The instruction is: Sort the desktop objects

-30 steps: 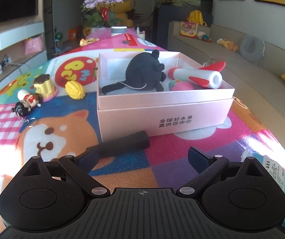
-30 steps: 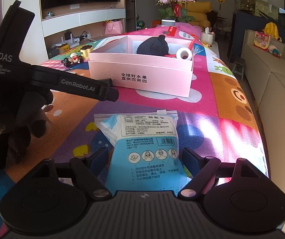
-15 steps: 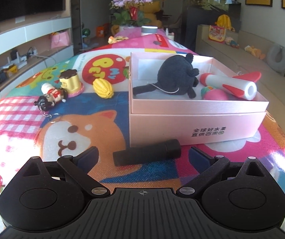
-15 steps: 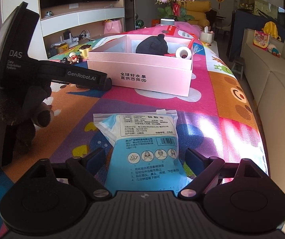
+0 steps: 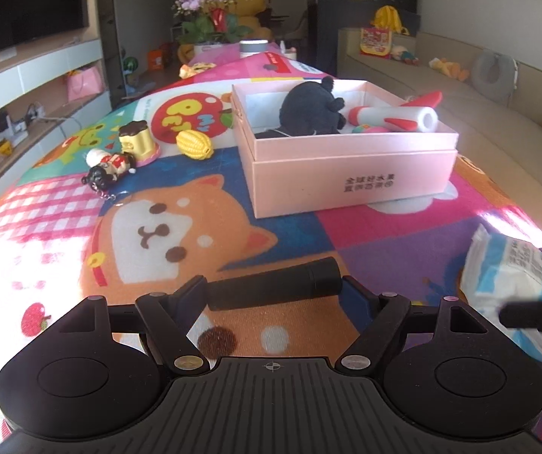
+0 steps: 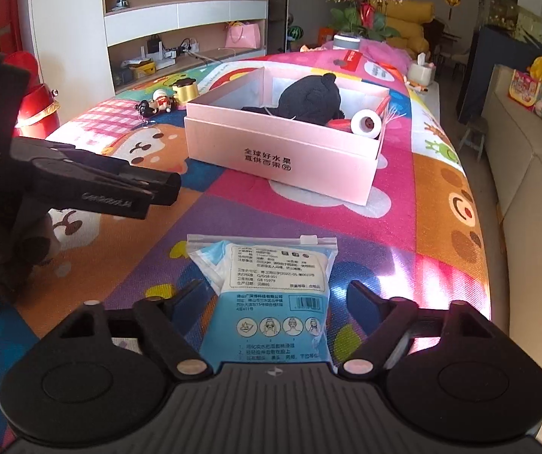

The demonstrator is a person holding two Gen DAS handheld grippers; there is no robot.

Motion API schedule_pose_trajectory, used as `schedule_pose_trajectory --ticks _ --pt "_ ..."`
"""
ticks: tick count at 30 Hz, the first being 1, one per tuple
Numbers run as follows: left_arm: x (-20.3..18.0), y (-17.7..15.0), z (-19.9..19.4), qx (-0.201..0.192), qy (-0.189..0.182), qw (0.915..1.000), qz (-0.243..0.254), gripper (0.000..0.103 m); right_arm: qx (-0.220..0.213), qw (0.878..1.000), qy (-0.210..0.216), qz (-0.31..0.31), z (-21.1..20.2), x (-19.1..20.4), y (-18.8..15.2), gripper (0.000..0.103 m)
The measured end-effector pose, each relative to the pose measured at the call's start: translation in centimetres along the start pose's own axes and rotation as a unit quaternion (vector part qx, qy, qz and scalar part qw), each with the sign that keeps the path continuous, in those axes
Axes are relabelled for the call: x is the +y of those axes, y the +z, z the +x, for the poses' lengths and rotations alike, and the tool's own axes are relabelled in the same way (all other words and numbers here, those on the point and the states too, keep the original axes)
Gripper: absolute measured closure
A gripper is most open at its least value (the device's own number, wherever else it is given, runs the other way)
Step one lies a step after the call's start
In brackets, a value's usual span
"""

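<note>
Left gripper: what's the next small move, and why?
Probably close the left gripper on the black cylinder. The cylinder lies crosswise between the open fingers, its ends near both pads, still resting on the mat, short of the pink box.

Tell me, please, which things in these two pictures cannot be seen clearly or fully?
- Mask packet, left wrist view: right part cut by the frame edge and the right gripper.
- Same packet, right wrist view: lower end hidden under the gripper body.
- Pink box, right wrist view: contents behind the black plush are hidden.
- Box lettering: too small.
</note>
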State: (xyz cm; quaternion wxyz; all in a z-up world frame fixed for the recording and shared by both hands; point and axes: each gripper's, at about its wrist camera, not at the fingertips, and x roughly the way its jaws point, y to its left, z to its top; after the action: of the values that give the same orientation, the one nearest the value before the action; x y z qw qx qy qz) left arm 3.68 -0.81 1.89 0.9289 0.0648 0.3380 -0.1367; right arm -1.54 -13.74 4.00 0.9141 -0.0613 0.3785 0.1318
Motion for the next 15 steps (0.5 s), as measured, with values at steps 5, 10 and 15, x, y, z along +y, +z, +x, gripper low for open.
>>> schedule_pose_trajectory --ticks 5,10,15 --pt "-0.6 -1.2 -3.2 -0.015 -0.023 0.9992 0.028 0.022 0.019 1.0 0.0 -0.013 -0.8 0.9 0.2 0.049" --pt "-0.9 -0.2 -5.4 -0.049 -0.043 0.9971 0.038 0.022 0.016 0.999 0.023 -0.027 -3.3 1.3 1.8 0.049" --pt "-0.6 4.2 -6.4 -0.123 -0.044 0.9904 0.044 0.022 -0.04 0.999 0.022 -0.018 -7.1 0.3 6.2 0.049"
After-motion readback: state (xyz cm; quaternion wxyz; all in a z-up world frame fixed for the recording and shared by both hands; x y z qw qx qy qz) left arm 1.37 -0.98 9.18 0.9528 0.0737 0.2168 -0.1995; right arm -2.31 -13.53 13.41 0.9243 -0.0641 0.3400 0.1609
